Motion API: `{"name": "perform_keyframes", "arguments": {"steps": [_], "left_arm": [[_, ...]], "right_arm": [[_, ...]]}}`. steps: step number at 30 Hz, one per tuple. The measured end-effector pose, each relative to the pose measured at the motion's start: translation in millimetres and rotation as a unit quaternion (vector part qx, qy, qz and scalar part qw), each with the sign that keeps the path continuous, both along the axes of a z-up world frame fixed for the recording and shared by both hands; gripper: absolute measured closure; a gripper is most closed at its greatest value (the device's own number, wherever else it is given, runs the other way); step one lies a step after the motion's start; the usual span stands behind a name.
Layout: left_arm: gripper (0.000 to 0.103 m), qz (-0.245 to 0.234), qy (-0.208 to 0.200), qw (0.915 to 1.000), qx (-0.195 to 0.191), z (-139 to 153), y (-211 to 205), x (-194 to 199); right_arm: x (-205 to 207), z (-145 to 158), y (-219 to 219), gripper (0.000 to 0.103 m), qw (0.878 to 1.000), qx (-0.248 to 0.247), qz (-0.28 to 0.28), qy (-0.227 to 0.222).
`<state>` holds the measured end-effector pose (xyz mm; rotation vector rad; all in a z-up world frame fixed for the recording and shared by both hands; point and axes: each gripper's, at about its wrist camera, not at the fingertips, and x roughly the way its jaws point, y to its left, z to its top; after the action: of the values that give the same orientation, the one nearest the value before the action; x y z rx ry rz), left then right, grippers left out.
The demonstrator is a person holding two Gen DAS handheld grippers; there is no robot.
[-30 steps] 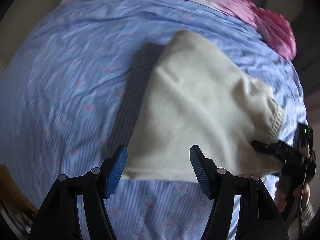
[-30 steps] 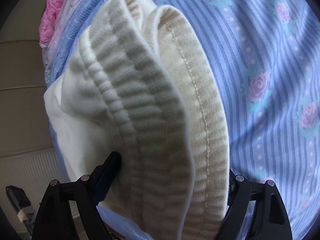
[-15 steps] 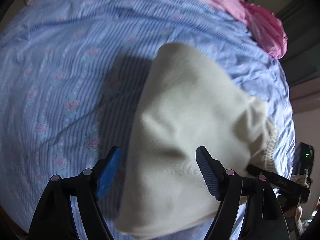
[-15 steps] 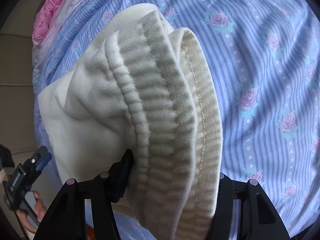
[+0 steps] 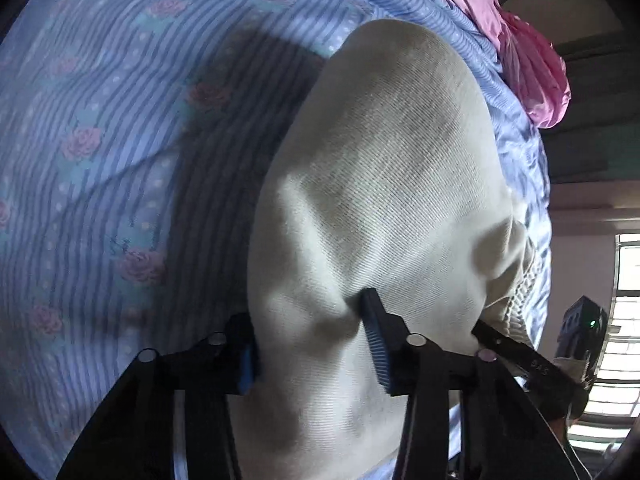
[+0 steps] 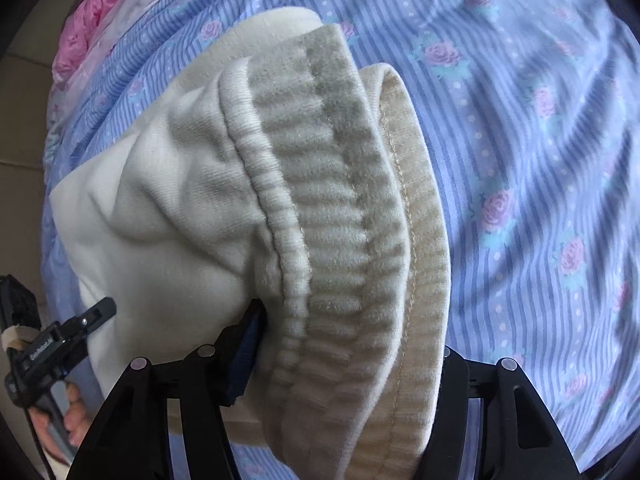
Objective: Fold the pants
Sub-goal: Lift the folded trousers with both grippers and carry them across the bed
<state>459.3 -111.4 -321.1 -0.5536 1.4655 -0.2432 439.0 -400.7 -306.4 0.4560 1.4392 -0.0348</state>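
The cream pants lie folded on the blue striped rose-print bedsheet. My left gripper is closed on the plain folded edge of the pants, cloth bunched between its blue pads. My right gripper is shut on the thick ribbed waistband of the pants; the waistband fills the gap and hides the right finger. The right gripper also shows in the left wrist view, at the pants' waistband end. The left gripper shows in the right wrist view, at the pants' left edge.
Pink bedding is bunched at the far end of the bed, also seen in the right wrist view. A bright window is at the right. Bedsheet extends to the right of the pants.
My left gripper moved forward over the pants' edge and closed from wide open onto the cloth. My right gripper stays shut on the waistband.
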Motion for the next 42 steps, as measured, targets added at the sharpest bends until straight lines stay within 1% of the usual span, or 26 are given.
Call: {"name": "perform_keyframes", "arguments": {"steps": [1,3,4,5,7,10,12,13,16,18,21,26,30,32,33,36,39,42], "left_arm": [[0.069,0.0,0.002,1.0,-0.008,0.5,4.6,0.5],[0.075,0.001,0.004,0.9997,-0.023,4.9,9.8,-0.6],[0.077,-0.004,0.001,0.9997,-0.025,9.2,10.0,-1.5],[0.077,-0.015,-0.004,0.9997,-0.019,14.8,7.9,-2.3],[0.078,-0.047,-0.029,0.9984,0.002,30.2,-0.4,-4.1],[0.079,-0.091,-0.073,0.9928,0.026,58.8,-11.8,-9.1],[0.079,-0.103,-0.097,0.9893,0.037,77.4,-15.7,-11.7],[0.079,-0.103,-0.103,0.9884,0.043,87.7,-14.9,-14.4],[0.08,-0.106,-0.128,0.9851,0.044,115.8,-16.0,-24.1],[0.08,-0.107,-0.144,0.9825,0.049,133.2,-17.6,-32.2],[0.08,-0.107,-0.158,0.9803,0.053,157.3,-10.3,-52.4],[0.08,-0.084,-0.179,0.9777,0.07,198.1,-5.4,-91.4],[0.08,-0.043,-0.201,0.9757,0.075,234.1,7.4,-127.5],[0.08,-0.023,-0.21,0.9746,0.075,246.9,16.8,-142.1],[0.08,-0.007,-0.217,0.9734,0.072,256.6,24.7,-152.9],[0.08,0.021,-0.231,0.9699,0.075,275.1,40.4,-173.1],[0.08,0.05,-0.245,0.9646,0.082,293.1,63.5,-193.5],[0.08,0.07,-0.256,0.9602,0.088,303.3,84.2,-203.4]], "right_arm": [[-5.4,1.9,4.7,0.047,1.0,-0.01,-0.003,-0.004],[-10.9,13.2,14.6,0.054,0.999,-0.037,-0.007,-0.017],[-13.4,18.5,19.3,0.055,0.999,-0.049,-0.009,-0.023],[-16.8,24.3,23.5,0.058,0.998,-0.059,-0.014,-0.029],[-24.3,36.6,30.0,0.06,0.996,-0.073,-0.029,-0.038],[-36.7,57.3,35.7,0.062,0.994,-0.084,-0.047,-0.057],[-47.3,71.5,38.6,0.063,0.993,-0.081,-0.057,-0.069],[-50.9,76.4,37.9,0.063,0.992,-0.08,-0.059,-0.072],[-67.7,96.5,39.8,0.064,0.991,-0.082,-0.052,-0.091],[-83.3,113.1,38.4,0.064,0.99,-0.069,-0.056,-0.107],[-94.1,133.7,33.1,0.064,0.989,-0.06,-0.055,-0.122],[-114.8,173.9,44.4,0.064,0.985,-0.076,-0.013,-0.153],[-128.8,208.2,55.6,0.064,0.98,-0.078,0.025,-0.183],[-136.7,225.5,64.1,0.064,0.976,-0.077,0.044,-0.199],[-140.5,233.4,68.1,0.064,0.974,-0.076,0.052,-0.206],[-150.2,255.1,82.8,0.064,0.968,-0.066,0.08,-0.23],[-159.4,271.8,103.7,0.064,0.959,-0.059,0.111,-0.255],[-165.2,284.2,129.4,0.064,0.95,-0.056,0.14,-0.275]]}}
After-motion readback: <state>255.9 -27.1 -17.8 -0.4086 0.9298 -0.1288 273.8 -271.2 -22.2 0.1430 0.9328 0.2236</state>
